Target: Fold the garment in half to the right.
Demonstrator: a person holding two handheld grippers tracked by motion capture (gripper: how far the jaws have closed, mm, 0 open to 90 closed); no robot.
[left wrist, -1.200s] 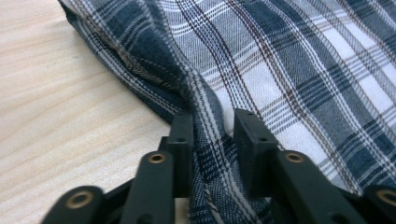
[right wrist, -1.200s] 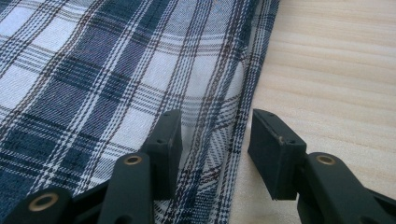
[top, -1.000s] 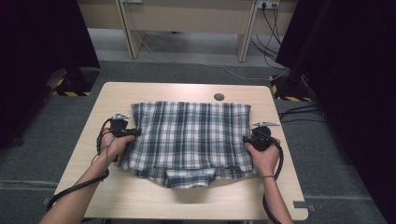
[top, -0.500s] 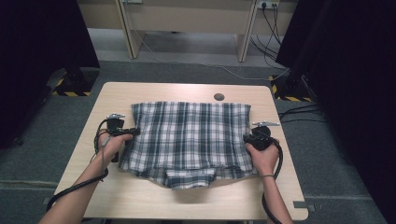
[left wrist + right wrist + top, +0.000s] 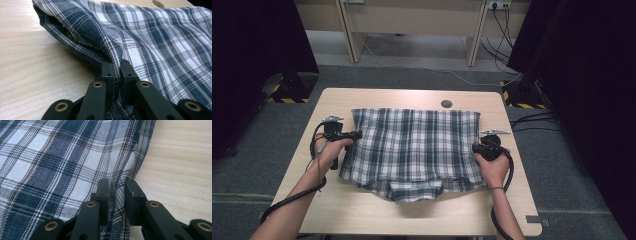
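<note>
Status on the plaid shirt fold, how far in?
Done: plaid shirt lies spread flat on the table. In hand: left gripper pinches its edge; right gripper has been closing around the opposite edge, a gap visible. Left: lifting and folding.

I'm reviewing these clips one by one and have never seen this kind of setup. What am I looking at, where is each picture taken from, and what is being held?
No robot here: a person stands at a wooden table and holds a hand-operated tool with two black jaws in each hand. The high view looks down from above the person; the other two pictures come from small cameras riding on each tool, looking along its jaws. A folded plaid shirt lies flat on the table. The left gripper has its jaws pinched on the shirt's left edge, lifting it slightly. The right gripper has the right edge between its jaws, which have just been closing; a small gap remains, so a firm grip is not clear.
</note>
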